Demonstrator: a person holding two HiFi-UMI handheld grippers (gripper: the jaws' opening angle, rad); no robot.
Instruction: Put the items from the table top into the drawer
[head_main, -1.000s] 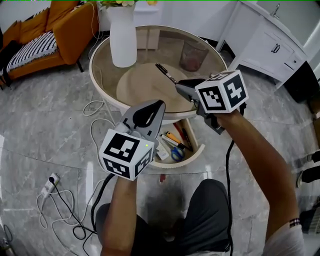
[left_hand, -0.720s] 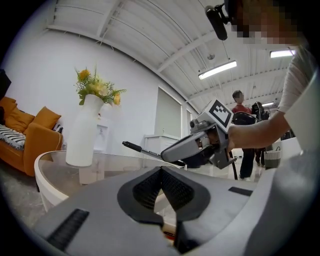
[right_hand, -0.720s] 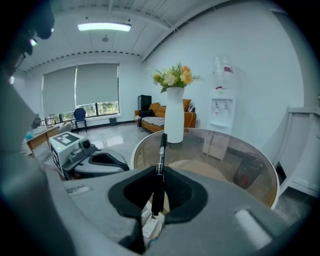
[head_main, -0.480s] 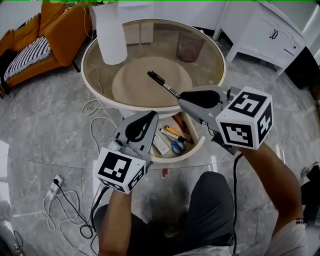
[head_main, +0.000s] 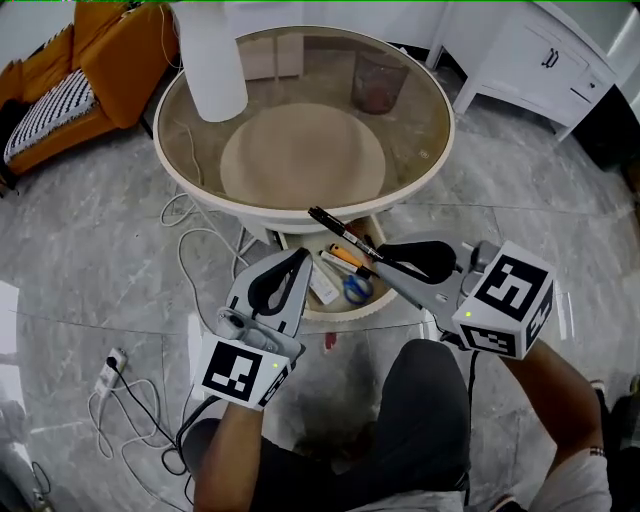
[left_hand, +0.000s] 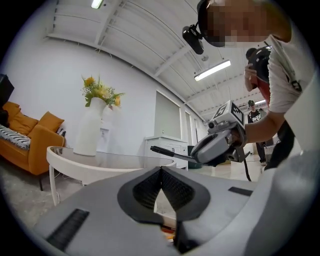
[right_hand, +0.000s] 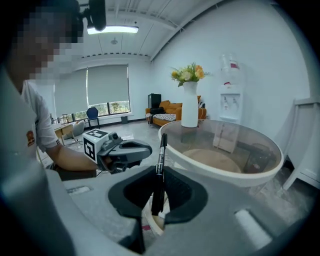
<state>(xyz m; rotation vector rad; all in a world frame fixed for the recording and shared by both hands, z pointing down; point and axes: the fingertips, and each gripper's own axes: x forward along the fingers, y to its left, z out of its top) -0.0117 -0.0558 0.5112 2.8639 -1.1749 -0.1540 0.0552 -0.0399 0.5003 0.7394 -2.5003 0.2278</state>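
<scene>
A second ago the pen was being carried above the round table; now it is off the table top and hangs over the open drawer just below the table's near rim, and both grippers have drawn back toward the person. The table top now holds only the white vase at its far left. The drawer holds blue-handled scissors, an orange tool and a white flat item, lying close together. The right gripper is closed on the pen near its lower end. The pen's long part sticks out beyond the jaws toward the table, tilted across the drawer's opening, not touching the things inside. This gripper reaches in from the lower right and slopes downward. The left gripper has its jaws together with nothing between them. It is held level beside the drawer's left edge, apart from the pen.
</scene>
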